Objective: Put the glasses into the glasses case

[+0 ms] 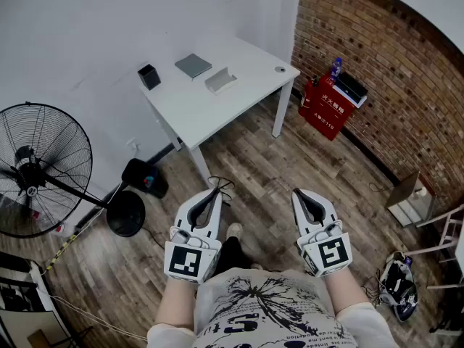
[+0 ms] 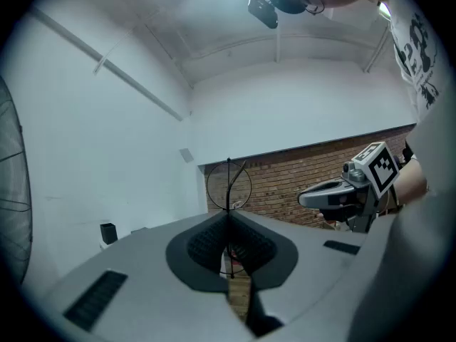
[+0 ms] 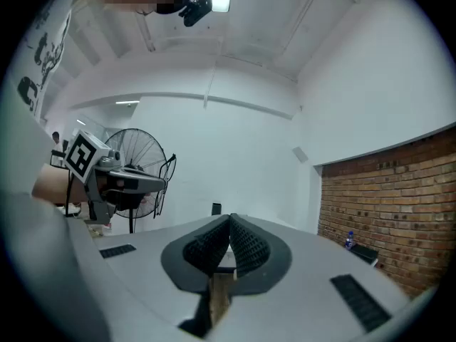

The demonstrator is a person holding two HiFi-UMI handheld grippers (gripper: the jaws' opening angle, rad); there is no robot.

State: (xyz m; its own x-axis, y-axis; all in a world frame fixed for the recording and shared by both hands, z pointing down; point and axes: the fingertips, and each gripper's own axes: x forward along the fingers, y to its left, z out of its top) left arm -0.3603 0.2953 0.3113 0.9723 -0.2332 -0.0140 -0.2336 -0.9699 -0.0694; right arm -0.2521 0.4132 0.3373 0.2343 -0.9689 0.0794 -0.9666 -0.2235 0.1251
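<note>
I stand on the wooden floor, well short of the white table [image 1: 210,111]. An open pale glasses case [image 1: 220,80] lies on the table near its far side. My left gripper [image 1: 215,192] is shut on thin wire-rimmed glasses [image 1: 222,184]. In the left gripper view [image 2: 229,216] one round lens rim of the glasses [image 2: 229,185] sticks up beyond the jaws, which pinch the frame. My right gripper [image 1: 301,194] is held beside the left, apart from it. The right gripper view [image 3: 230,219] shows its jaws closed with nothing between them.
A grey flat box [image 1: 193,65], a black cup [image 1: 149,76] and a small round object [image 1: 280,69] also sit on the table. A standing fan [image 1: 36,169] is at the left. A red fire-equipment box [image 1: 326,107] stands against the brick wall [image 1: 391,71].
</note>
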